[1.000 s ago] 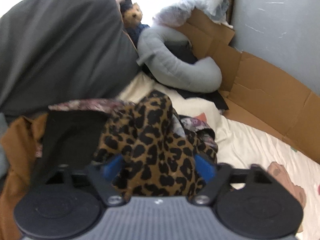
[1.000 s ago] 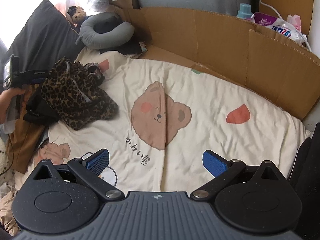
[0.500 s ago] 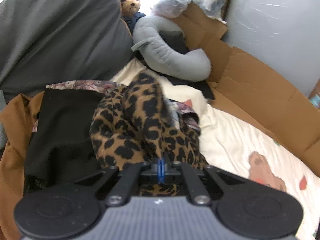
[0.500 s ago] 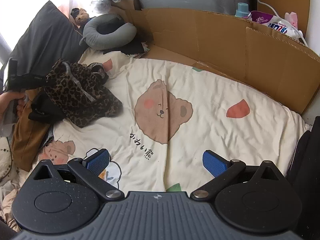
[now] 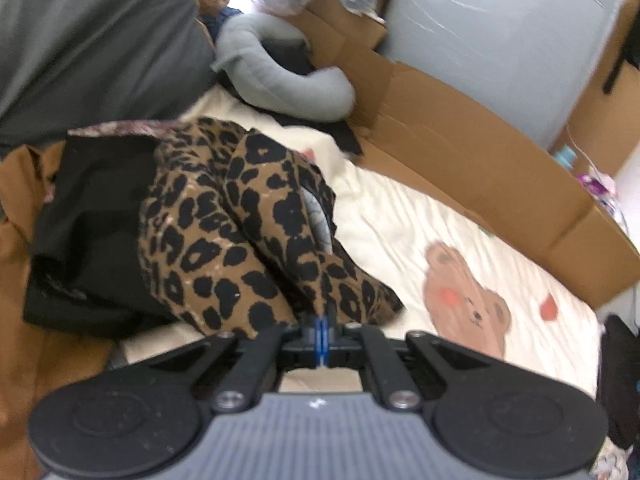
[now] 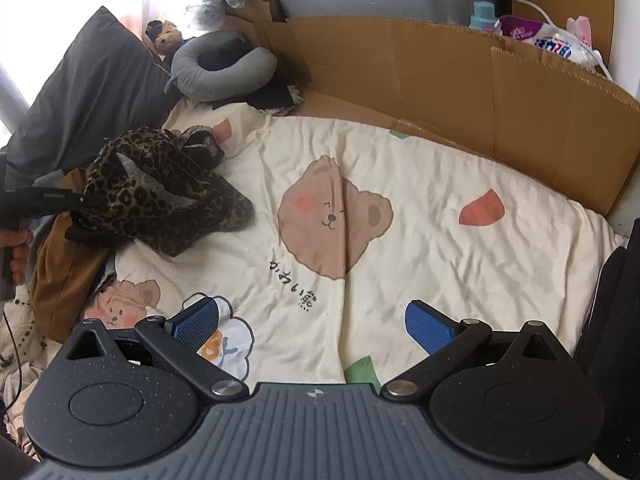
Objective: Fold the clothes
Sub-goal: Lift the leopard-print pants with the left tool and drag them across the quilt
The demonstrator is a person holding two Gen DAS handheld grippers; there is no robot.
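Note:
A leopard-print garment (image 5: 240, 232) lies bunched on the left of the bed, over a black cloth (image 5: 92, 216) and a brown garment (image 5: 24, 280). My left gripper (image 5: 322, 336) is shut on a fold of the leopard-print garment at its near edge, and the cloth stretches away from the pads. In the right wrist view the same garment (image 6: 160, 192) hangs from the left gripper (image 6: 86, 200), held by a person's hand (image 6: 16, 248). My right gripper (image 6: 312, 324) stands open above the cream bear-print sheet (image 6: 440, 240), nothing between its fingers.
A dark grey pillow (image 6: 88, 92), a grey neck pillow (image 6: 224, 68) and a small teddy bear (image 6: 166, 38) sit at the bed's head. Brown cardboard (image 6: 460, 80) walls the far side. Bottles and packets (image 6: 552, 40) stand behind it. A dark cloth (image 6: 612, 320) hangs at the right edge.
My left gripper went from open around the leopard-print garment to shut on it, then pulled it back toward the bear print. The right gripper stayed open over the sheet.

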